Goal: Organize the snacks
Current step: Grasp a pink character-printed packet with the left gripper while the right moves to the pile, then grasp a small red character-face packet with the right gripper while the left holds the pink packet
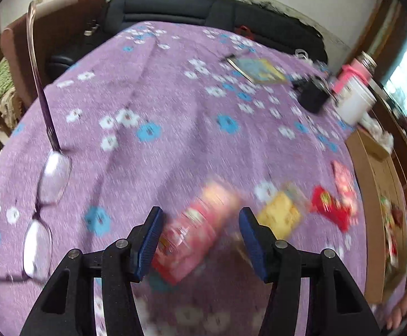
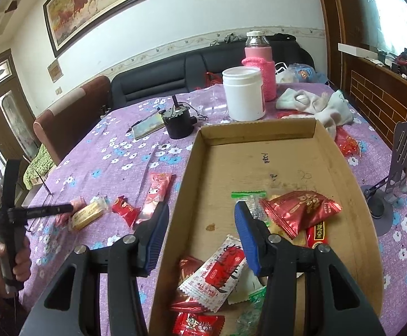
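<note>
In the blurred left wrist view my left gripper is open, its blue pads on either side of a pink snack packet lying on the purple cloth. A yellow snack, a small red packet and a long pink packet lie to its right. In the right wrist view my right gripper is open and empty over the left wall of the cardboard box, which holds several wrapped snacks. The left gripper shows at the far left beside the yellow snack.
Eyeglasses lie on the cloth at left. At the back stand a white jar, a pink-sleeved bottle, a black motor, a notebook with pen and white socks. A grey phone stand is right of the box.
</note>
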{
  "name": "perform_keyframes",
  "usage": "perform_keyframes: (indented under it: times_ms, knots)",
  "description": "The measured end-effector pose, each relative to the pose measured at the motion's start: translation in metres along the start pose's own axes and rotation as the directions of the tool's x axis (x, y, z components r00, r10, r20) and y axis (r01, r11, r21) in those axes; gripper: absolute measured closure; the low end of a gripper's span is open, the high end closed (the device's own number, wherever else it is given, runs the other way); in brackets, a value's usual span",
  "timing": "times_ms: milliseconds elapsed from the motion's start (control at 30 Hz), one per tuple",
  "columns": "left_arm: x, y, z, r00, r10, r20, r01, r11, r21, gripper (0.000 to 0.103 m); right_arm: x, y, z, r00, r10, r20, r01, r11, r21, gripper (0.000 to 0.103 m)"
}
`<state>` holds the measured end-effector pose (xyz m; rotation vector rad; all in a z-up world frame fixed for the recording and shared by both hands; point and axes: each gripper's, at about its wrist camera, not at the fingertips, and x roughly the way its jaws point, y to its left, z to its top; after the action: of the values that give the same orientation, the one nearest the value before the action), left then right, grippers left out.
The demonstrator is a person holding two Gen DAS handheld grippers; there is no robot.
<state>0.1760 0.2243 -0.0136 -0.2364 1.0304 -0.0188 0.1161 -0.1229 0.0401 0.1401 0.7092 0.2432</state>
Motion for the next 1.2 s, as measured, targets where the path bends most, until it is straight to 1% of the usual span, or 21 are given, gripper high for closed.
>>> perform_keyframes:
  times_ms: [33, 100, 167, 233, 267, 300, 333, 367, 400, 500, 567, 667, 733, 767, 833, 900, 967, 1033, 1100, 1167, 1200]
  knots:
    - [-0.003, -0.004, -0.007, 1.0, -0.004, -0.013, 0.004, 1.0, 0.017, 0.043, 0.0, 0.0, 0.0, 1.0, -0.001, 0.0, 0.001, 1.0, 0.0, 0.056]
    - [-0.008, -0.013, -0.015, 1.0, 0.016, 0.001, -0.016, 0.999, 0.051, 0.043, 0.0, 0.0, 0.0, 1.0, 0.0, 0.0, 0.0, 1.0, 0.0, 0.056]
    - [-0.011, -0.019, -0.017, 0.996, 0.074, 0.04, -0.077, 0.994, 0.072, 0.043, 0.0, 0.001, -0.001, 1.0, 0.002, -0.001, -0.002, 1.0, -0.002, 0.056]
    - [-0.008, -0.017, -0.013, 0.994, 0.102, 0.04, -0.104, 0.994, 0.045, 0.043, 0.0, 0.003, -0.001, 1.0, 0.001, -0.001, -0.001, 1.0, -0.012, 0.056]
    - [-0.004, -0.015, -0.01, 0.995, 0.101, 0.029, -0.101, 0.995, 0.021, 0.049, 0.0, 0.005, -0.002, 1.0, 0.0, 0.001, 0.0, 1.0, -0.017, 0.056]
    - [-0.001, -0.013, -0.008, 0.995, 0.096, 0.02, -0.096, 0.995, 0.011, 0.06, -0.001, 0.006, -0.002, 1.0, 0.0, 0.003, 0.001, 1.0, -0.021, 0.055]
    - [0.002, -0.012, -0.007, 0.995, 0.095, 0.015, -0.095, 0.995, -0.005, 0.06, -0.002, 0.007, -0.003, 1.0, 0.0, 0.005, 0.0, 1.0, -0.025, 0.056]
    - [0.003, -0.012, -0.008, 0.994, 0.106, 0.021, -0.106, 0.994, -0.016, 0.064, -0.002, 0.008, -0.003, 1.0, 0.001, 0.007, -0.001, 1.0, -0.027, 0.055]
    - [0.003, -0.012, -0.008, 0.993, 0.115, 0.03, -0.114, 0.993, -0.024, 0.065, -0.002, 0.008, -0.003, 1.0, 0.002, 0.008, -0.002, 1.0, -0.029, 0.055]
    - [0.002, -0.01, -0.013, 0.99, 0.12, 0.077, -0.116, 0.991, -0.062, 0.067, -0.002, 0.01, -0.004, 1.0, 0.014, 0.004, -0.014, 0.999, -0.029, 0.055]
    - [0.001, -0.011, -0.017, 0.986, 0.13, 0.108, -0.125, 0.991, -0.053, 0.067, -0.002, 0.013, -0.004, 1.0, 0.029, 0.0, -0.029, 0.999, -0.032, 0.055]
    - [0.002, -0.015, -0.02, 0.977, 0.162, 0.139, -0.161, 0.987, -0.016, 0.069, 0.0, 0.025, -0.006, 0.997, 0.079, -0.021, -0.081, 0.995, -0.06, 0.055]
    - [0.0, -0.017, -0.02, 0.977, 0.152, 0.15, -0.152, 0.988, -0.007, 0.071, 0.005, 0.041, -0.009, 0.99, 0.129, -0.061, -0.134, 0.987, -0.094, 0.055]
    - [-0.001, -0.018, -0.02, 0.976, 0.155, 0.154, -0.157, 0.988, 0.001, 0.071, 0.008, 0.048, -0.01, 0.985, 0.151, -0.08, -0.158, 0.982, -0.101, 0.055]
    - [0.0, -0.02, -0.021, 0.974, 0.159, 0.159, -0.164, 0.986, 0.016, 0.072, 0.017, 0.065, -0.009, 0.969, 0.203, -0.141, -0.219, 0.969, -0.109, 0.055]
    - [0.0, -0.022, -0.021, 0.975, 0.155, 0.162, -0.161, 0.987, 0.027, 0.071, 0.029, 0.08, -0.004, 0.956, 0.222, -0.192, -0.247, 0.962, -0.115, 0.055]
    - [0.0, -0.024, -0.021, 0.975, 0.154, 0.163, -0.162, 0.986, 0.037, 0.071, 0.043, 0.096, 0.002, 0.954, 0.199, -0.224, -0.238, 0.958, -0.161, 0.055]
    - [0.0, -0.026, -0.021, 0.974, 0.155, 0.165, -0.165, 0.985, 0.043, 0.071, 0.063, 0.112, 0.008, 0.954, 0.146, -0.263, -0.209, 0.951, -0.228, 0.055]
    - [-0.001, -0.026, -0.022, 0.975, 0.15, 0.166, -0.159, 0.986, 0.043, 0.071, 0.081, 0.12, 0.011, 0.951, 0.105, -0.292, -0.181, 0.952, -0.246, 0.055]
    - [-0.001, -0.025, -0.021, 0.976, 0.147, 0.161, -0.155, 0.987, 0.037, 0.071, 0.095, 0.126, 0.014, 0.95, 0.08, -0.302, -0.167, 0.948, -0.272, 0.055]
    - [0.0, -0.023, -0.02, 0.978, 0.14, 0.156, -0.147, 0.989, 0.031, 0.072, 0.104, 0.13, 0.015, 0.953, 0.056, -0.297, -0.148, 0.943, -0.299, 0.055]
